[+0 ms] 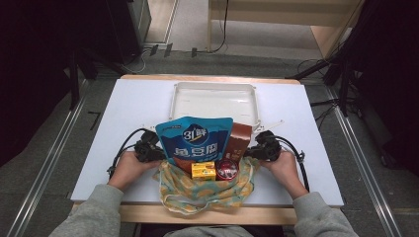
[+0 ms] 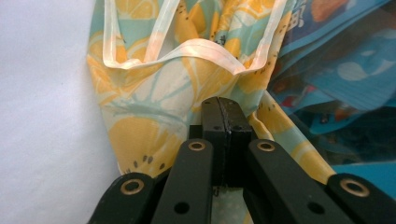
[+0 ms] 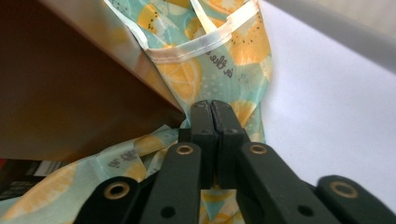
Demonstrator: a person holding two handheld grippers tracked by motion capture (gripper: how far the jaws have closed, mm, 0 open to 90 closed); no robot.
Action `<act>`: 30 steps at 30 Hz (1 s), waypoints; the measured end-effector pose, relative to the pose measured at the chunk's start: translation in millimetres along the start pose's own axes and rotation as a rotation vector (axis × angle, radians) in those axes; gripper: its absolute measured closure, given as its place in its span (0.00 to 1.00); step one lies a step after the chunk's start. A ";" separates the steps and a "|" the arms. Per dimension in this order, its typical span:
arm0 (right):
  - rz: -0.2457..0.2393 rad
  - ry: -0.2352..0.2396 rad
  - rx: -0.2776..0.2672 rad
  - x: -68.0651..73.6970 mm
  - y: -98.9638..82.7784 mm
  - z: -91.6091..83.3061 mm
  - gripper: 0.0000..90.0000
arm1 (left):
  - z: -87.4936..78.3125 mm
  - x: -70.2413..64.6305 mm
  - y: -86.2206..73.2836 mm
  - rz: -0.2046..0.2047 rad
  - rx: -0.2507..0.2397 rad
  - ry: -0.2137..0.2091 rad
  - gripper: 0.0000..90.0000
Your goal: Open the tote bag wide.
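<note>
A lemon-print cloth bag (image 1: 207, 190) lies at the table's near edge with its mouth toward the tray. A blue snack pouch (image 1: 195, 138), a brown pouch (image 1: 240, 138), a yellow box (image 1: 203, 170) and a red round tin (image 1: 227, 169) stick out of it. My left gripper (image 1: 154, 153) is shut on the bag's left edge, and the cloth (image 2: 154, 102) bunches toward the closed jaws (image 2: 219, 105), with the blue pouch (image 2: 336, 60) beside them. My right gripper (image 1: 251, 152) is shut on the bag's right edge (image 3: 233, 51), its jaws (image 3: 211, 106) next to the brown pouch (image 3: 60, 84).
A white empty tray (image 1: 174, 101) sits at the table's far middle, just behind the pouches. The white table (image 1: 123, 113) has bare room to the left and right of the bag. Cables trail from both grippers. Dark stands and rails flank the table.
</note>
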State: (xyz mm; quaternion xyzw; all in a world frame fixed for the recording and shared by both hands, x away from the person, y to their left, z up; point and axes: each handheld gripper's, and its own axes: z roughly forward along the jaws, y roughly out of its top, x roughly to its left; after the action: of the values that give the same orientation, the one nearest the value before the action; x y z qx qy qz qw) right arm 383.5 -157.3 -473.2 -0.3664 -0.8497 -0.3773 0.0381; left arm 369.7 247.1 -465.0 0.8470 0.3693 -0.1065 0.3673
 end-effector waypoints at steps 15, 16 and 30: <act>-0.016 -0.002 -0.076 2.1 5.0 -23.1 0.82 | -19.2 -8.6 2.4 0.018 -0.070 -0.030 0.83; -0.015 0.000 -0.084 2.2 5.1 -24.6 0.81 | -20.4 -9.0 3.4 0.018 -0.066 -0.028 0.81; -0.008 0.000 -0.108 3.7 4.4 -36.9 0.64 | -38.8 -21.8 8.5 0.063 -0.110 -0.041 0.69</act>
State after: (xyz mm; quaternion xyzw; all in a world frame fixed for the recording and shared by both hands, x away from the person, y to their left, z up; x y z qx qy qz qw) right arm 375.8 -177.8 -442.9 -0.3644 -0.8296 -0.4228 0.0168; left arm 356.8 258.4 -423.1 0.8343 0.3403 -0.0917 0.4239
